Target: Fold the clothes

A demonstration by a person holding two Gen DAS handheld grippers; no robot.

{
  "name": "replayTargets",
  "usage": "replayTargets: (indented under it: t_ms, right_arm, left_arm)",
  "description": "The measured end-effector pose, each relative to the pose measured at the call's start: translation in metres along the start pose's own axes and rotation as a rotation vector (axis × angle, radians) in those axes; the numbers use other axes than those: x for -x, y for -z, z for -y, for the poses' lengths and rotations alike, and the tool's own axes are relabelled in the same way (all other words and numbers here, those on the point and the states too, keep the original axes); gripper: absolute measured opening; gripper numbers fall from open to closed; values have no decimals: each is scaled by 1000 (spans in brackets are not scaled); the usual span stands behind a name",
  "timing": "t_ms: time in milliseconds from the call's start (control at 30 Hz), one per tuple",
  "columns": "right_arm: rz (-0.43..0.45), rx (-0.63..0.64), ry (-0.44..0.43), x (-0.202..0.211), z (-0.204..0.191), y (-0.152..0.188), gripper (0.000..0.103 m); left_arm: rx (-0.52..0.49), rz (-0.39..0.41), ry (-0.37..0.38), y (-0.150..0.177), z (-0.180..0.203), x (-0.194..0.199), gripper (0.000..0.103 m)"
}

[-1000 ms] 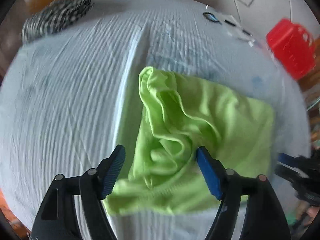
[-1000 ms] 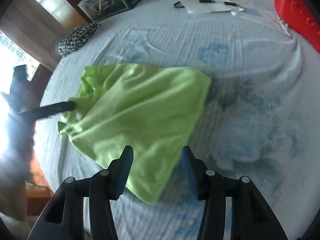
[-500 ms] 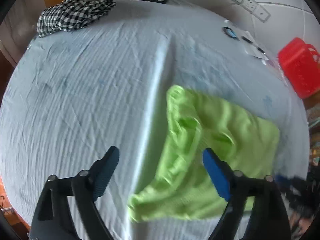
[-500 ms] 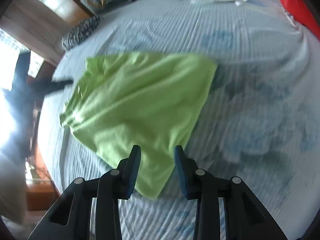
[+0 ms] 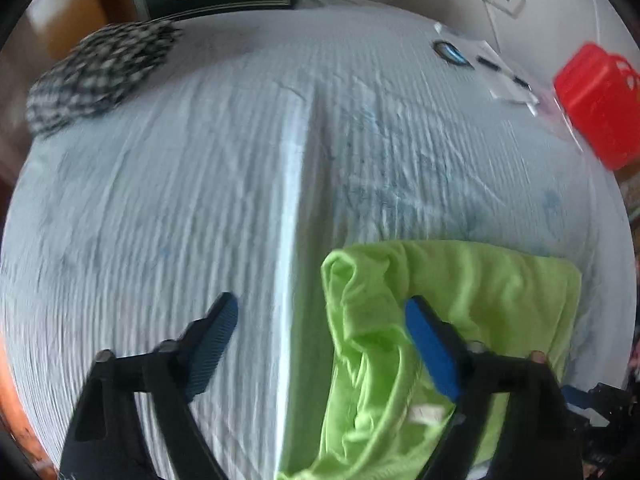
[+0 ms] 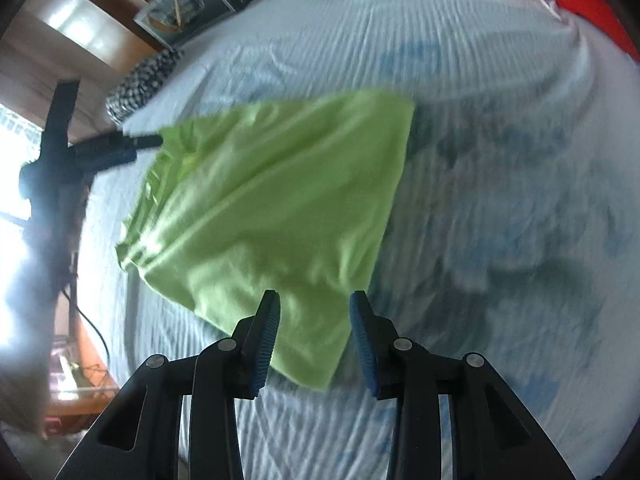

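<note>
While the lime-green garment (image 6: pixel 276 208) lies spread and partly bunched on the bed (image 5: pixel 180 200), both claws stand over it. Left claw (image 5: pixel 320 328): jaws wide apart, holding nothing; its right finger sits over the garment's bunched edge, its left finger over bare sheet beside the garment. Right claw (image 6: pixel 314 320): jaws parted to a moderate gap, holding nothing, straddling the garment's near corner. A checked cloth (image 5: pixel 100 76) lies at the bed's far edge, well apart from the garment. A red basket (image 5: pixel 596 100) stands beyond the garment, near some papers (image 5: pixel 508 80).
</note>
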State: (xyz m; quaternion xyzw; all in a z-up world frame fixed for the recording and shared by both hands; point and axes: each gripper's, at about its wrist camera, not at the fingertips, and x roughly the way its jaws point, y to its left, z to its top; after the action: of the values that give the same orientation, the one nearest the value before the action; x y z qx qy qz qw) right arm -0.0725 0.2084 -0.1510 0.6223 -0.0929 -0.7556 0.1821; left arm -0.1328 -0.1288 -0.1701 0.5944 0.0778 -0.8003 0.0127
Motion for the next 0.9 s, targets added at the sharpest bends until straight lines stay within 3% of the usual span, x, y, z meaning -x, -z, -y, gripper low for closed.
replayTargets:
  t_ms: [33, 67, 267, 333, 400, 433, 467, 500, 533, 567, 733, 900]
  right_arm:
    - [-10, -10, 11, -4, 0, 2, 36]
    - [-20, -21, 22, -9, -1, 5, 37]
    - [-8, -63, 60, -14, -2, 6, 36]
    - [-7, -70, 69, -17, -4, 4, 36]
    - [-4, -78, 76, -18, -6, 2, 36]
    - [-2, -84, 74, -19, -6, 1, 36]
    - [-2, -91, 70, -20, -6, 1, 36]
    - [-1, -97, 68, -21, -6, 1, 36]
    - [-1, -102, 69, -21, -5, 0, 36]
    - [-1, -107, 70, -20, -5, 0, 36]
    - [69, -127, 48, -7, -2, -10, 36]
    - [67, -101, 58, -2, -3, -14, 39]
  left_arm:
    - [-31, -27, 8, -2, 1, -7, 24]
    - [-58, -56, 11, -6, 4, -15, 10]
    - [-164, 86, -143, -46, 8, 2, 6]
    - [-169, 62, -120, -59, 4, -4, 6]
    - [-157, 29, -87, -58, -2, -2, 12]
    - [-153, 23, -79, -55, -4, 1, 25]
    - [-144, 23, -62, -48, -8, 10, 47]
    - [-135, 22, -48, -41, -12, 17, 60]
    - [-119, 32, -35, -32, -14, 25, 82]
    - [-104, 41, -21, -23, -16, 32, 86]
    - [-46, 17, 53, 36, -19, 48, 86]
    - [-7, 2, 54, 83, -11, 39, 86]
